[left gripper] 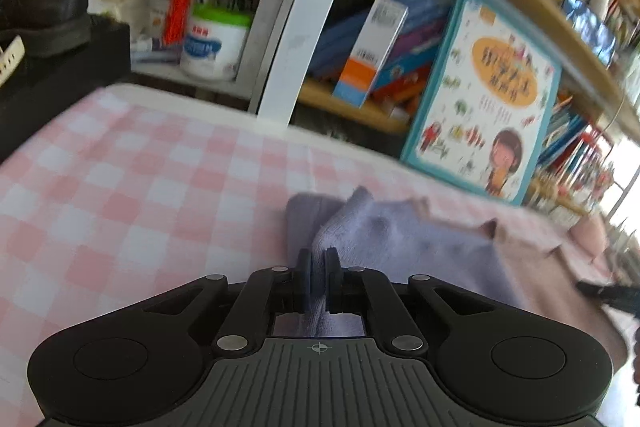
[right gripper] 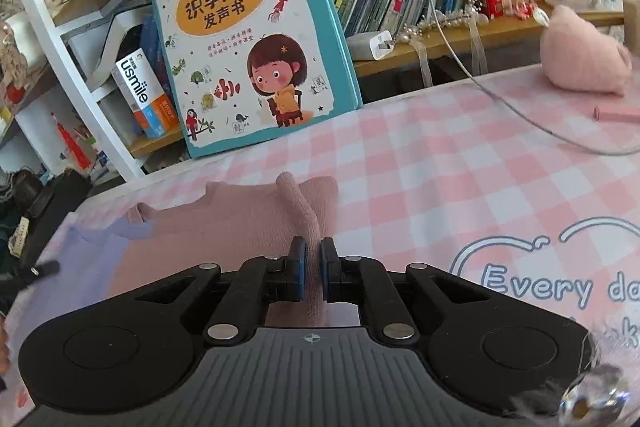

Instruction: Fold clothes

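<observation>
Left wrist view: left claw (left gripper: 319, 259) pinches the lilac side of the garment (left gripper: 392, 239) lying on the checked counter (left gripper: 120, 187); thin bite, so fabric may slip out w/ any tug. Right wrist view: right claw (right gripper: 313, 259) pinches its pink ridge (right gripper: 304, 215); uneven lift btwn hands could skew the fold.

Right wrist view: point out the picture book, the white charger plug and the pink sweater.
picture book (right gripper: 244, 39), right wrist view, middle of its front cover.
white charger plug (right gripper: 374, 45), right wrist view, its white body on the shelf.
pink sweater (right gripper: 224, 223), right wrist view, flat pink part left of the tongs.
</observation>
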The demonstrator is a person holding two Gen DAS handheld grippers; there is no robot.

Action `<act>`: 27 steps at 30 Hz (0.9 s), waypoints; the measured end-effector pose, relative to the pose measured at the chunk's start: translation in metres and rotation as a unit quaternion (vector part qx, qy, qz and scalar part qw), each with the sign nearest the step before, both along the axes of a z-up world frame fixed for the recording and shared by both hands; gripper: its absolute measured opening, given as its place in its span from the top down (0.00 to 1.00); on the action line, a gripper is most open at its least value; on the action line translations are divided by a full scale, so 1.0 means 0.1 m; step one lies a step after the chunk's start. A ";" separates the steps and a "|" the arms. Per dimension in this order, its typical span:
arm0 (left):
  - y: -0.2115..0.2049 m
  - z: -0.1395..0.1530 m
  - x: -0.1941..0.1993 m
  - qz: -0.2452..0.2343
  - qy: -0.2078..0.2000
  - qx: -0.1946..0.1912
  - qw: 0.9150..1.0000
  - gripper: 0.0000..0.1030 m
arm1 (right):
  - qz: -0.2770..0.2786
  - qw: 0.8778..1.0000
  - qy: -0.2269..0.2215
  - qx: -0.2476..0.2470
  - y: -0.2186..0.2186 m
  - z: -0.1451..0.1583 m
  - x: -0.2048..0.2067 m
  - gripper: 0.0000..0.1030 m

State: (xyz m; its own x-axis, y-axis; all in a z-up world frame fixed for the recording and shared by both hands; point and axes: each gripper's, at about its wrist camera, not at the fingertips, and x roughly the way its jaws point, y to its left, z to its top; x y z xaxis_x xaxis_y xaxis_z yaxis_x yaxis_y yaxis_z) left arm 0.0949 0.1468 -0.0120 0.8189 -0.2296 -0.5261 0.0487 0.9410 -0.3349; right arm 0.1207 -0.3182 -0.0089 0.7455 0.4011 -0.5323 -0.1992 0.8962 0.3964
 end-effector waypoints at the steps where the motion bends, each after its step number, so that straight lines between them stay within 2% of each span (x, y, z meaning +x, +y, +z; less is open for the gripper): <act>1: 0.00 0.00 0.00 -0.001 -0.003 0.001 1.000 0.92 | -0.001 1.000 0.000 0.000 -0.01 0.00 0.00 0.92; 4: 0.02 0.01 -0.01 -0.001 -0.001 -0.001 1.000 0.90 | -0.004 1.000 0.001 -0.002 -0.01 0.01 -0.02 0.87; 6: 0.02 0.04 -0.05 0.004 -0.005 0.006 1.000 0.85 | -0.008 1.000 0.000 -0.004 -0.02 0.03 -0.04 0.84; 9: -0.01 0.13 -0.17 0.009 -0.021 0.023 0.999 0.77 | -0.008 1.000 -0.003 -0.007 -0.03 0.06 -0.10 0.66; 10: -0.02 0.15 -0.21 0.008 -0.027 0.026 0.999 0.60 | -0.006 1.000 -0.003 -0.005 -0.04 0.07 -0.13 0.58; 11: -0.04 0.18 -0.26 0.008 -0.032 0.026 0.999 0.41 | -0.001 1.000 -0.002 -0.002 -0.06 0.08 -0.16 0.55; 13: -0.07 0.21 -0.35 -0.002 -0.039 0.028 0.999 0.28 | 0.009 1.000 0.002 -0.001 -0.08 0.10 -0.22 0.54; 19: -0.15 0.13 -0.46 -0.023 -0.011 0.031 0.999 0.30 | 0.028 0.999 0.033 0.001 -0.12 0.06 -0.37 0.55; 21: -0.11 0.07 -0.45 -0.024 0.001 0.013 1.000 0.32 | 0.036 0.998 0.040 0.013 -0.11 0.04 -0.40 0.68; 22: -0.09 0.06 -0.45 -0.022 0.005 0.006 1.000 0.32 | 0.041 0.998 0.043 0.023 -0.11 0.03 -0.41 0.80; 27: -0.01 0.02 -0.43 0.002 0.008 0.014 1.000 0.33 | 0.044 0.998 0.044 0.030 0.02 0.04 -0.40 0.82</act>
State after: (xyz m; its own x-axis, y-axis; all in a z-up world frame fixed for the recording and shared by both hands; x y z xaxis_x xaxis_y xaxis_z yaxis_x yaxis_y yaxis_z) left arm 0.0523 0.1460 -0.0099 0.8107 -0.2117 -0.5458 0.0398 0.9501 -0.3095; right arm 0.0803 -0.3164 -0.0052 0.6569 0.4962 -0.5676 -0.2383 0.8510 0.4681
